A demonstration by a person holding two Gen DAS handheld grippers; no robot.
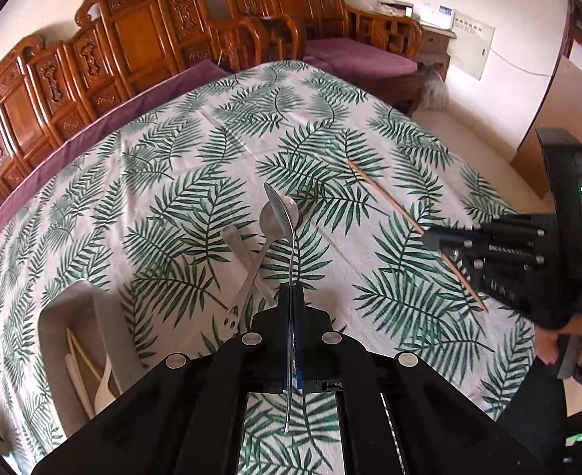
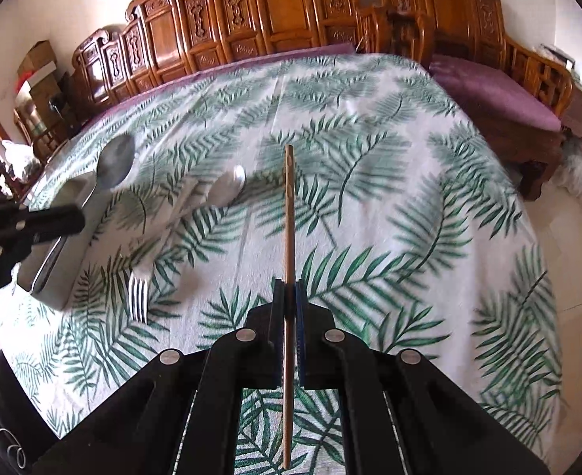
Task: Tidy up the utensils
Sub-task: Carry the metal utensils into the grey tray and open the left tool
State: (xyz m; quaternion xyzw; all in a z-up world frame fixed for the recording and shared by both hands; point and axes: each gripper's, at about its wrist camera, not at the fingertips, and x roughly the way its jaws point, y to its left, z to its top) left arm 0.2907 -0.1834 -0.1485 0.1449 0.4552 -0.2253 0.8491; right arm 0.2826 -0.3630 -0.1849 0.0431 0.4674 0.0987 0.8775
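The left gripper (image 1: 291,304) is pinched tight on a metal spoon (image 1: 287,237), gripping the handle partway along so the bowl juts forward and the handle's tail trails back under the fingers; the spoon's long axis runs straight along the gripper's own line. The right gripper (image 2: 290,297) is likewise clamped, on 1 wooden chopstick (image 2: 289,213), which also lies along its fingers and points away over the table. Taking the grey tray (image 1: 89,316) as the landmark: it sits at the table's near-left, just left of the left gripper, and already holds pale chopsticks and what looks like a white spoon. Just right of the tray, on the leaf-print tablecloth (image 1: 390,297), a second metal spoon (image 1: 269,225) lies crossed over a pale flat utensil, and a fork (image 2: 138,297) rests near the tray's near corner. The right gripper hangs well to the right of the tray, out past those loose pieces. By my reckoning the left hand is the nearer by far, and its spoon needs swinging left over the tray's rim; the chopstick has the whole cluster to cross first.
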